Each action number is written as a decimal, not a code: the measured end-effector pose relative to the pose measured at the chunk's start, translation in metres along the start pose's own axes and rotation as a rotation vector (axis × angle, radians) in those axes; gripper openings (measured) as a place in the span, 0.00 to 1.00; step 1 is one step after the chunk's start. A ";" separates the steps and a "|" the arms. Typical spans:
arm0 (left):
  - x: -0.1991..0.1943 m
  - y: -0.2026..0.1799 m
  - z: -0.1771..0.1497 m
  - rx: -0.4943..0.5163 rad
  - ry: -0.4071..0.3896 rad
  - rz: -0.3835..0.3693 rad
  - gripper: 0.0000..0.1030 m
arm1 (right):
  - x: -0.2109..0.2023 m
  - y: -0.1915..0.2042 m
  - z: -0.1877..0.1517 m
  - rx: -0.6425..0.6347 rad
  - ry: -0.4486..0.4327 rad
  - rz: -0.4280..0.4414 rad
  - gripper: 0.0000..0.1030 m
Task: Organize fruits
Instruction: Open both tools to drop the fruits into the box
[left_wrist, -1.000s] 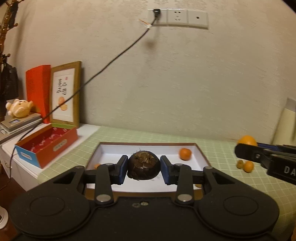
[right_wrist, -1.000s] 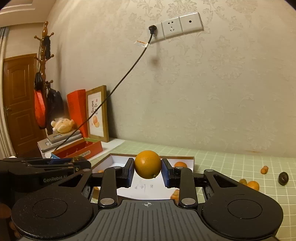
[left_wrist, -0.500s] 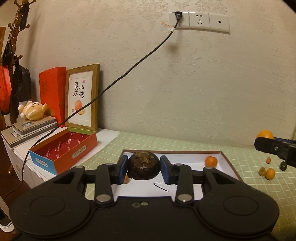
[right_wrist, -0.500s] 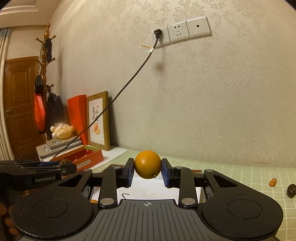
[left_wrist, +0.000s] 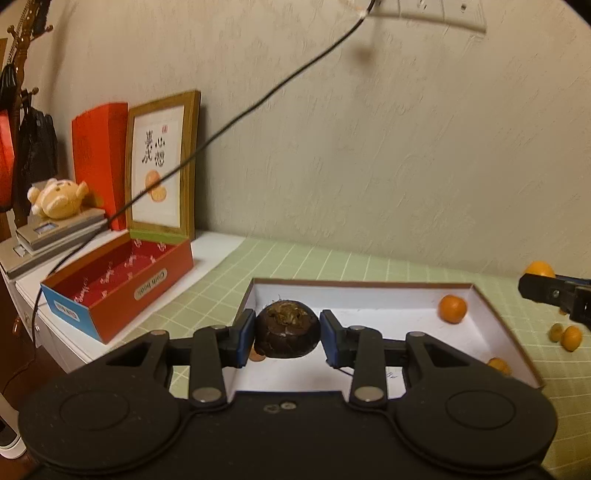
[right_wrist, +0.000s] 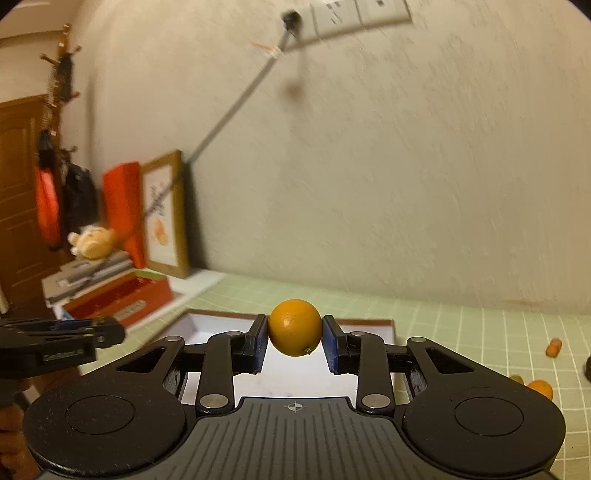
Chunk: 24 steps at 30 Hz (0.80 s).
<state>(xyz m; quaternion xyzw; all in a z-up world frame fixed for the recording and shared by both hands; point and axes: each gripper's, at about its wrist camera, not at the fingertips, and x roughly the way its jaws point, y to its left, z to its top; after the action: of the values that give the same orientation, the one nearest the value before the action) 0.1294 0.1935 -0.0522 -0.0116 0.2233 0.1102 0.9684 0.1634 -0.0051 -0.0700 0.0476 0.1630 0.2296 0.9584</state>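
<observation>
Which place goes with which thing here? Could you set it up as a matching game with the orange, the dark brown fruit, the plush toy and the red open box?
Things:
1. orange
2. dark brown fruit
3. plush toy
4. red open box

Places:
A. on the grey stack
B. in the left gripper
C. below the framed picture
D. in the right gripper

Pairs: 1-D, 2-B, 3-A, 4-C

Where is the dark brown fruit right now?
In the left wrist view the dark brown fruit sits centre frame, clamped in the left gripper, above the near left part of the white tray.
</observation>
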 end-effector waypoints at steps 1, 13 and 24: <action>0.005 0.002 -0.001 -0.007 0.012 0.000 0.27 | 0.006 -0.004 0.000 0.007 0.009 -0.009 0.31; 0.052 0.000 -0.006 0.007 0.089 0.002 0.28 | 0.064 -0.041 -0.014 0.061 0.155 -0.105 0.31; 0.068 -0.004 -0.007 0.014 0.137 0.063 0.92 | 0.067 -0.041 -0.014 0.070 0.109 -0.161 0.92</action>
<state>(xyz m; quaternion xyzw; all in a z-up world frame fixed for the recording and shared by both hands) 0.1870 0.2033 -0.0879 -0.0051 0.2903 0.1381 0.9469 0.2325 -0.0111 -0.1098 0.0552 0.2261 0.1481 0.9612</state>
